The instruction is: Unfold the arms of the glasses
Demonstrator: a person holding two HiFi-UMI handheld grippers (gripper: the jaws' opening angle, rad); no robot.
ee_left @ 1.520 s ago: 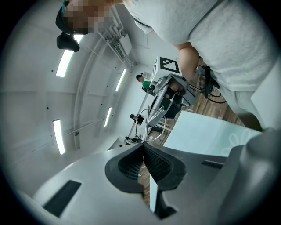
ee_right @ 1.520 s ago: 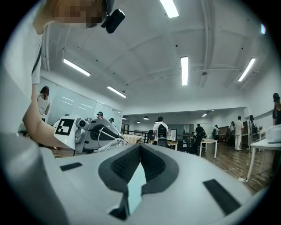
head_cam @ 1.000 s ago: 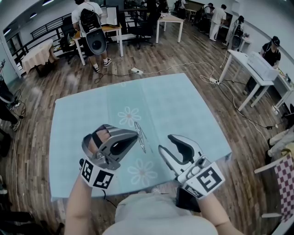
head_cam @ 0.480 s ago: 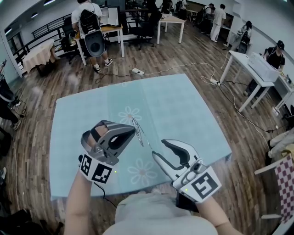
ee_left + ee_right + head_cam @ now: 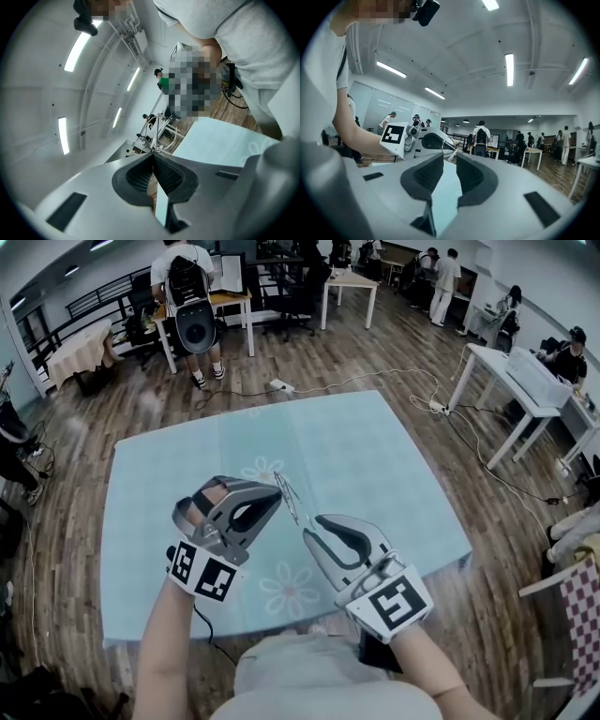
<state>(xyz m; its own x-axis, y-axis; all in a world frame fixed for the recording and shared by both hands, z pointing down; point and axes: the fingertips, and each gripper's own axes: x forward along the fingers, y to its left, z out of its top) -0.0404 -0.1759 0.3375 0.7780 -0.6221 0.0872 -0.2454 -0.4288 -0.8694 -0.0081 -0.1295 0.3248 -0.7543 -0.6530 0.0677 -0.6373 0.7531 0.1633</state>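
Note:
Thin wire-framed glasses (image 5: 289,501) hang in the air above the light-blue tablecloth (image 5: 375,465). My left gripper (image 5: 278,493) is shut on one end of the frame. In the left gripper view its pads (image 5: 166,173) meet and the glasses (image 5: 161,131) stick out past the tips. My right gripper (image 5: 307,532) is at the glasses' near end, coming from the right, jaws closing. In the right gripper view a gap shows between its pads (image 5: 471,176). The glasses' wire (image 5: 451,151) lies just at the tips of the right gripper (image 5: 450,161), not pressed.
The cloth carries pale flower prints (image 5: 291,592). A white table (image 5: 520,381) and cables (image 5: 450,413) lie to the right on the wooden floor. A person with a backpack (image 5: 192,296) stands beyond the table. A checked chair (image 5: 581,610) is at the right edge.
My right gripper has moved left and up to the glasses' near end and its jaws have narrowed. The left gripper keeps hold of the glasses, almost still.

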